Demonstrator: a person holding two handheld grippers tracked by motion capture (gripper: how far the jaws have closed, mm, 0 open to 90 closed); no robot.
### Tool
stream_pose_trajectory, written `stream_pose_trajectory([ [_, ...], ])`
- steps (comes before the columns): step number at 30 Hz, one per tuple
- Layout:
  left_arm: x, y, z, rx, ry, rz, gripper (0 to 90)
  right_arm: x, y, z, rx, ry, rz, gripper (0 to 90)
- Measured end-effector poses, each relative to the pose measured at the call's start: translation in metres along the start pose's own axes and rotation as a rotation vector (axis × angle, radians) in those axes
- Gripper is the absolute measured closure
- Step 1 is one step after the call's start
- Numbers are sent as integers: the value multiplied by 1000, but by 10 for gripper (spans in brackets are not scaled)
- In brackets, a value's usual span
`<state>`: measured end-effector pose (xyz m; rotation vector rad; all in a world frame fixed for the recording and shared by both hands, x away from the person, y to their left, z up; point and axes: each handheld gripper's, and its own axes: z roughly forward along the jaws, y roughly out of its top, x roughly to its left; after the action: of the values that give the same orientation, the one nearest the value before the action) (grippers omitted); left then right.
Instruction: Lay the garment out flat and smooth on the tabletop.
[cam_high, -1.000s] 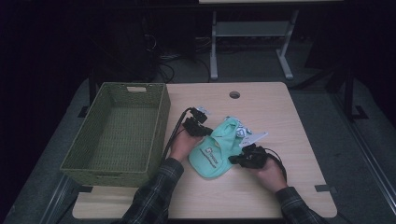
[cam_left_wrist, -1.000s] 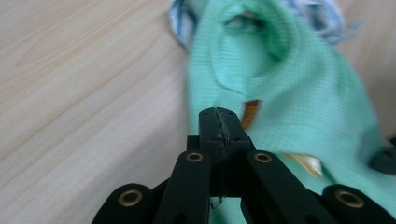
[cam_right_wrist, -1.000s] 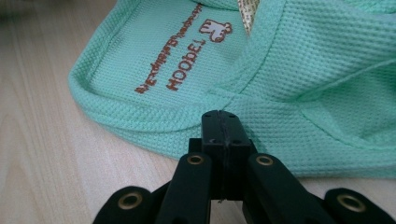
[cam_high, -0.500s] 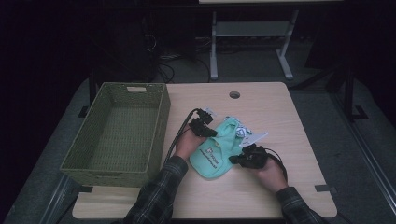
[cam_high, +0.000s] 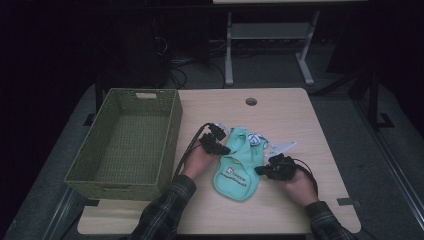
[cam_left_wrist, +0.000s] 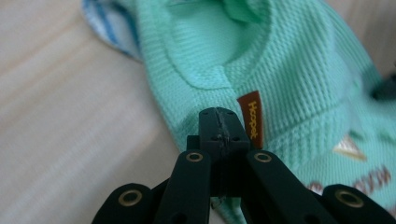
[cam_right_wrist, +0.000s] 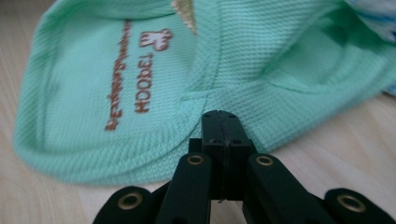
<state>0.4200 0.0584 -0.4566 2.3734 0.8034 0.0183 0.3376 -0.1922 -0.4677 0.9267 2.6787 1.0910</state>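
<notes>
A small mint-green knit garment (cam_high: 237, 170) with brown lettering lies flat on the wooden table (cam_high: 285, 112). My left gripper (cam_high: 227, 150) is at its left edge, jaws shut, with the tips (cam_left_wrist: 219, 114) against the hem of the garment (cam_left_wrist: 289, 70) beside an orange label (cam_left_wrist: 252, 121). My right gripper (cam_high: 260, 170) is at the right edge, also shut, and its tips (cam_right_wrist: 219, 116) meet the hem of the garment (cam_right_wrist: 107, 70). Whether either one pinches fabric I cannot tell.
A green woven basket (cam_high: 172, 130) stands empty on the table's left side. A blue-and-white striped cloth (cam_high: 255, 137) peeks out from under the garment's far end, and a white strip (cam_high: 282, 146) lies beside it. A cable hole (cam_high: 251, 101) sits near the far edge.
The left gripper has edged slightly toward the garment's left edge. The right gripper and the garment have kept still.
</notes>
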Motion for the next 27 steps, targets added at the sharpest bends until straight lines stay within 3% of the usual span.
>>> stream_pose_trajectory([
  [7, -11, -20, -11, 7, -11, 20, 896, -7, -4, -5, 5, -24, 6, 898],
  [11, -15, -28, -16, 4, 6, 27, 896, -8, -3, -6, 10, -36, 13, 898],
  [15, -17, -35, -19, -24, 14, 10, 896, -11, -5, -8, 10, -46, 11, 898],
  [19, -18, -39, -24, -13, 49, 21, 896, -15, -6, -10, 11, -58, 29, 898],
  [23, -23, -41, -25, -42, -13, -3, 887, -16, -6, -10, 7, -55, 31, 898],
  [24, -25, -41, -27, -23, -11, 18, 880, -16, -6, -10, 6, -55, 28, 897],
  [27, -32, -44, -29, -24, -30, 19, 848, -17, -7, -10, 9, -52, 34, 897],
])
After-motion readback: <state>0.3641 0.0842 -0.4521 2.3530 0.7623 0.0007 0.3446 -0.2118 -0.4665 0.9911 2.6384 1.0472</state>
